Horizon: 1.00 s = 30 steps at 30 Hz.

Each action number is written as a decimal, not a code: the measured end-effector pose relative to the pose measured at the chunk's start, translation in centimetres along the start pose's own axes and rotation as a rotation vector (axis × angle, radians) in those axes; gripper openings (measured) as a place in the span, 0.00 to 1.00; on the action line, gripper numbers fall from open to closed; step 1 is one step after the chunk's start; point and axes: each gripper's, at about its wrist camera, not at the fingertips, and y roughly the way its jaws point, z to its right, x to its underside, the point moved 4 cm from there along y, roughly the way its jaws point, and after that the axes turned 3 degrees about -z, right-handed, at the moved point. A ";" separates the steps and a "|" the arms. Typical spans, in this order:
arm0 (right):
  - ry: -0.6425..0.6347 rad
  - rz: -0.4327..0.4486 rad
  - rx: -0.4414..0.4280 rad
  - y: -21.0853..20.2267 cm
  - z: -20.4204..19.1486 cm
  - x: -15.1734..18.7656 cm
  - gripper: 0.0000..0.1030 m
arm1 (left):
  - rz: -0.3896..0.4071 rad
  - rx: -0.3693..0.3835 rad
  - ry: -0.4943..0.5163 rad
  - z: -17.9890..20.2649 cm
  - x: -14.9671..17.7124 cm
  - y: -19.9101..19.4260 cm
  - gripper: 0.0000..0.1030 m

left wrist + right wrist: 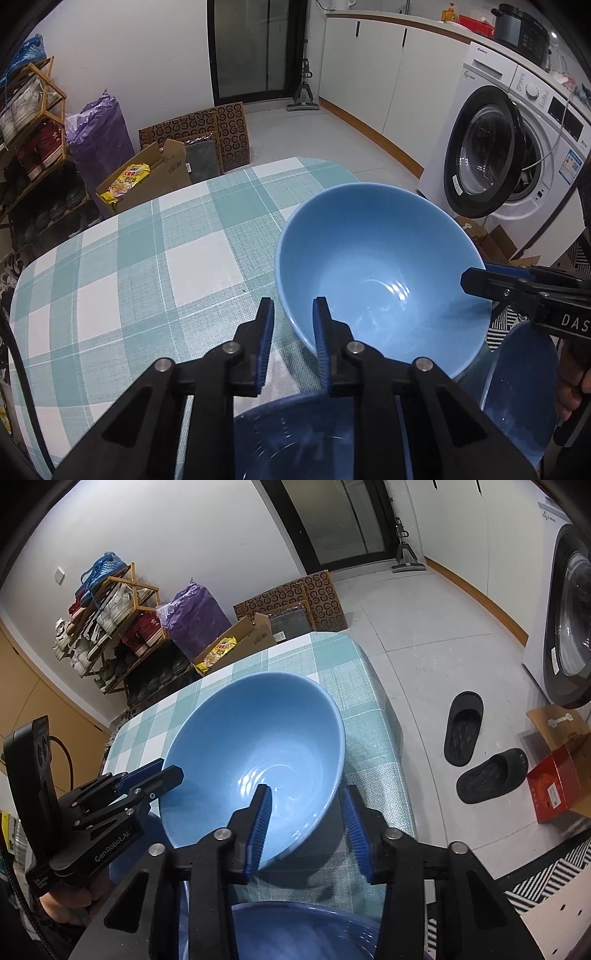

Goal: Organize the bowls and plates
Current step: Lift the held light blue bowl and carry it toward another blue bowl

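Note:
A large light blue bowl (380, 273) (258, 746) stands on the teal checked tablecloth (140, 258). My left gripper (293, 317) (162, 771) straddles the bowl's left rim, one finger inside and one outside, and looks shut on it. My right gripper (306, 805) (480, 275) straddles the opposite rim. Its inner pad lies against the inside wall, while a strip of cloth shows between the outer pad and the bowl. A dark blue bowl (295, 439) (303, 930) sits just under both cameras. A blue plate (517, 387) lies at the table's near right.
The table's right edge (388, 738) drops to a tiled floor with two black slippers (480, 760). A washing machine (517, 155) has its door open. Cardboard boxes (155, 173), a purple bag and a shoe rack (110, 627) stand beyond the far edge. A hand (572, 387) holds the right gripper.

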 end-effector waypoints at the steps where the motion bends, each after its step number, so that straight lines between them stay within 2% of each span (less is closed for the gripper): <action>1: -0.002 -0.001 0.003 0.0 0.0 0.0 0.34 | -0.001 0.002 0.000 0.0 0.0 0.0 0.16; 7: 0.000 -0.001 0.000 0.1 0.0 0.3 0.27 | -0.003 0.005 -0.001 0.0 0.0 0.2 0.16; 30: -0.050 0.038 0.026 -0.6 -0.5 0.6 0.23 | 0.025 -0.006 -0.010 -0.3 0.0 -0.3 0.15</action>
